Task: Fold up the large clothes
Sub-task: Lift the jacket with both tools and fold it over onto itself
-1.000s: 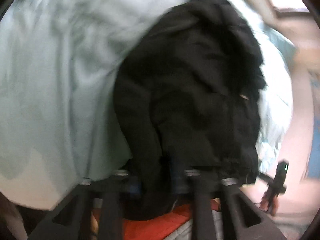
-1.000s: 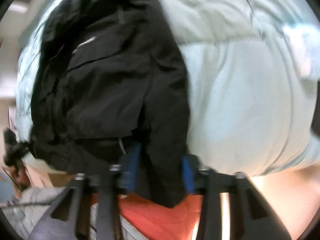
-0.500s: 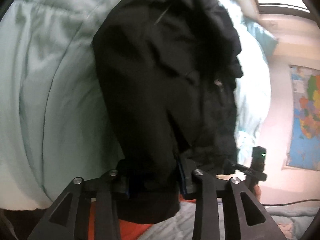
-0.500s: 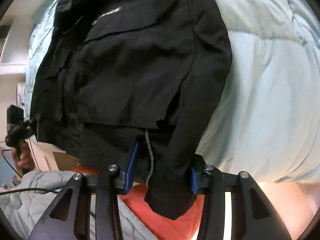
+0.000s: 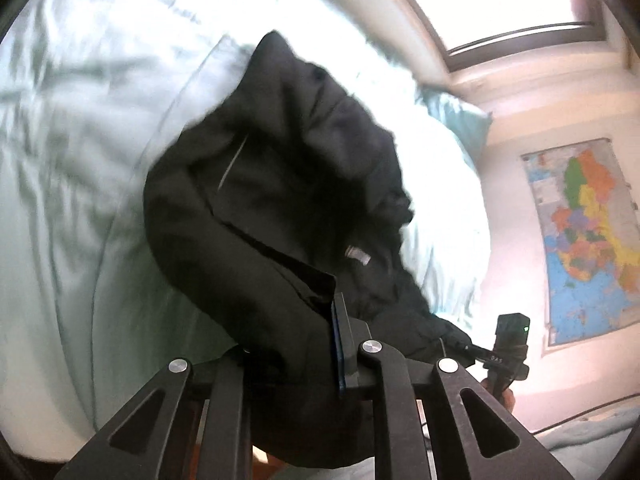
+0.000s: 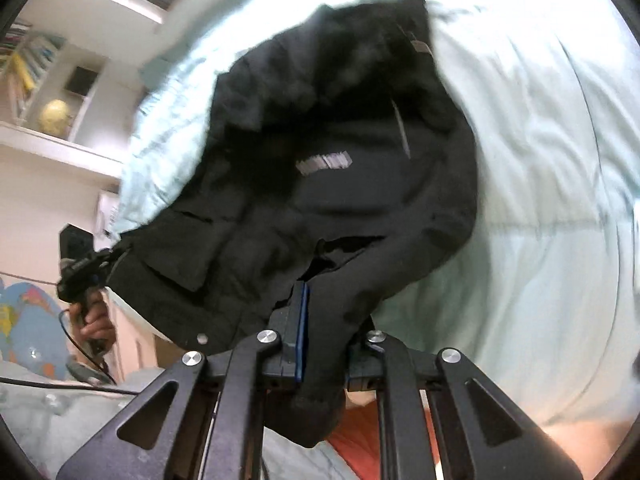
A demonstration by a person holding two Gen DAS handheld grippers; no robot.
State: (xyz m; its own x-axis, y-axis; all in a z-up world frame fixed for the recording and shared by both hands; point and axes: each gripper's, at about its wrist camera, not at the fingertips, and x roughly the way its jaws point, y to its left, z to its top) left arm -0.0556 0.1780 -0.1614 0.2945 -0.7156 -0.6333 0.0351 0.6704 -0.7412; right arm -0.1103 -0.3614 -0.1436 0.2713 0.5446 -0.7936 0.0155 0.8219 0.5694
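Both grippers were clenched on the lower edge of a black jacket (image 5: 280,208), which hung from them over a pale green duvet (image 5: 72,200), its far end toward the pillow (image 5: 460,120). The left gripper (image 5: 304,344) had cloth bunched between its blue-edged pads, with a fold drooping below its frame. The right gripper (image 6: 324,340) pinched a hem corner likewise, and the jacket's grey chest print (image 6: 324,162) faced its camera. Each view showed the other gripper at the jacket's opposite corner, held in a hand (image 6: 94,316). A map (image 5: 588,240) hung on the wall.
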